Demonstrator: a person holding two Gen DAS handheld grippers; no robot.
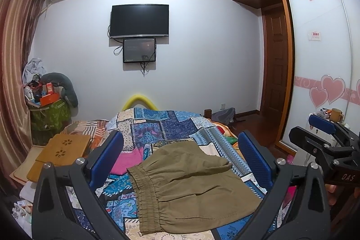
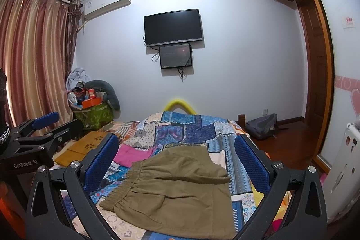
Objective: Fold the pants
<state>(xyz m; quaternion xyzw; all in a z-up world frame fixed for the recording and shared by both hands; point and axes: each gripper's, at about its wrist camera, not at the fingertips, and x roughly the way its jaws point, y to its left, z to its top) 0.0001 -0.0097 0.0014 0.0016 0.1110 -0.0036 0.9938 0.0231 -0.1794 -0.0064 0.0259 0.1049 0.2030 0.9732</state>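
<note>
Olive-khaki pants [image 1: 193,186] lie folded in a compact stack on the patchwork bedspread [image 1: 162,125], elastic waistband toward the near left. They also show in the right wrist view [image 2: 175,190]. My left gripper [image 1: 180,150] is open and empty, held above the pants with its blue pads wide apart. My right gripper [image 2: 176,150] is open and empty too, hovering over the same stack. The right gripper appears at the right edge of the left wrist view [image 1: 324,134]; the left gripper appears at the left edge of the right wrist view [image 2: 40,127].
A pink garment [image 1: 128,161] lies on the bed left of the pants. A wooden lap tray [image 1: 65,147] sits at the bed's left side. A green bin with clutter [image 1: 49,114] stands by the curtain. A wardrobe [image 1: 319,60] and a grey bag [image 2: 261,125] are to the right.
</note>
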